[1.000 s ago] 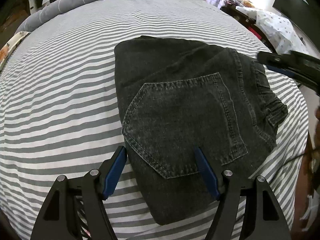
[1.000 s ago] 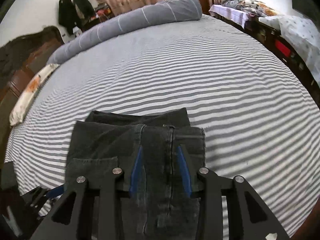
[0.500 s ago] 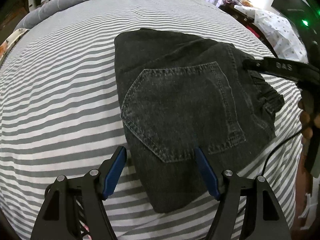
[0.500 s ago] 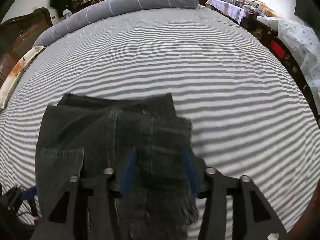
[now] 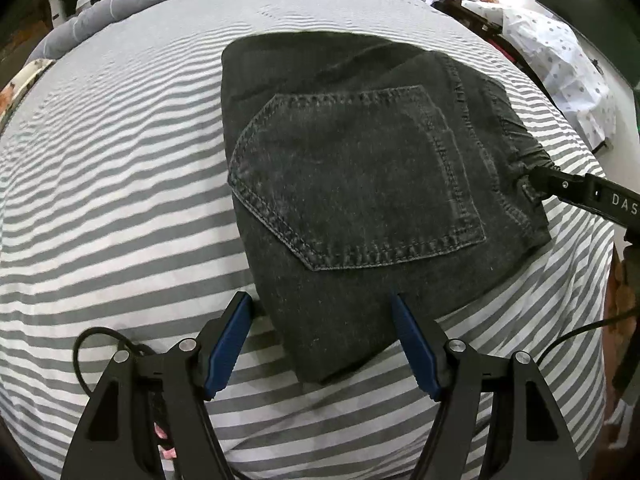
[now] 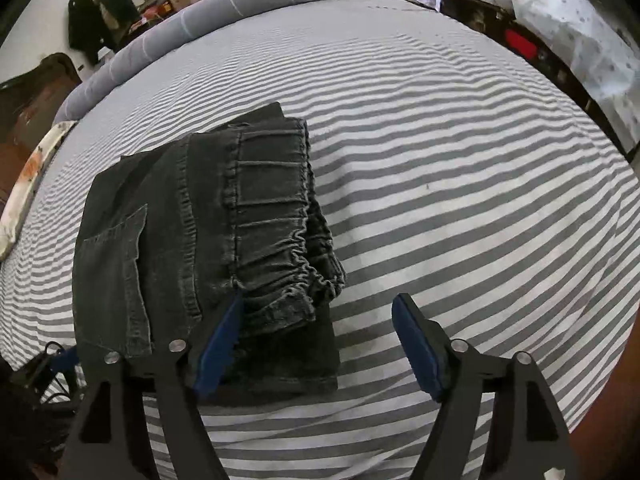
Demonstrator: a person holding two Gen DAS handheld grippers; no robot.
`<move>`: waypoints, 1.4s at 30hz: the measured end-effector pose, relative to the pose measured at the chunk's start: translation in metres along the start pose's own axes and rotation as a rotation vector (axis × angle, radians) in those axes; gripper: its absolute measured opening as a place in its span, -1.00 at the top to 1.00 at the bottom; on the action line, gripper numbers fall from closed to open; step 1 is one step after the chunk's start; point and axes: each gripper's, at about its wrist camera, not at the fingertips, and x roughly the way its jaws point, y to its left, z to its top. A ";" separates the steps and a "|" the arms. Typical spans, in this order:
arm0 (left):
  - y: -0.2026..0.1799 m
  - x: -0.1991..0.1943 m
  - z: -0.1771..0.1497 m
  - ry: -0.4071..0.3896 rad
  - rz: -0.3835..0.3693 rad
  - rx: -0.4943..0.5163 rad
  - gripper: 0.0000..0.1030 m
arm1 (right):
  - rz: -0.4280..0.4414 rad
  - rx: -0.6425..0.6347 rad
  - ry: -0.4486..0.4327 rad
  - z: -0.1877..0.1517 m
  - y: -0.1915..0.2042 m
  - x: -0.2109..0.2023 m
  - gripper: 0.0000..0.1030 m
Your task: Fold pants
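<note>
**A:** Closest in, what are the tools doing?

**B:** The left gripper (image 5: 322,314) is spread wide, its blue pads either side of the near corner of the pants (image 5: 360,184) and pinching nothing. The right gripper (image 6: 318,326) is spread too; its left pad touches the gathered waistband (image 6: 280,232), the other pad stands over bare sheet. From the left view its finger tip meets the waistband edge, but nothing is clamped.

**A:** Why hold them like that?

**B:** My guess is the folding is essentially done: the pants lie in a compact dark stack, back pocket (image 5: 356,176) up, so parted jaws at two sides suit a release or a last nudge to square the bundle.

**A:** And where exactly is the bundle?

**B:** Flat on the bed (image 6: 460,168), near its front edge, between the two tools.

**A:** The surface?

**B:** A grey-and-white striped sheet, smooth and soft-looking. Farther back a grey bolster (image 6: 224,4) runs along the head of the bed.

**A:** Beyond that?

**B:** Dark clothes (image 6: 92,16) hang on the far wall, and patterned bedding (image 6: 580,28) is piled to the right.
</note>
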 end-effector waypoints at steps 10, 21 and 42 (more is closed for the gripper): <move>0.026 -0.020 0.016 -0.030 -0.119 -0.040 -0.45 | 0.174 0.025 0.020 0.009 -0.022 0.006 -0.53; 0.101 -0.010 0.040 0.003 -0.313 -0.326 -0.45 | 0.596 0.145 0.119 0.020 -0.066 0.034 -0.33; 0.102 0.022 0.082 0.019 -0.349 -0.372 -0.42 | 0.744 0.058 0.117 0.063 -0.023 0.086 -0.17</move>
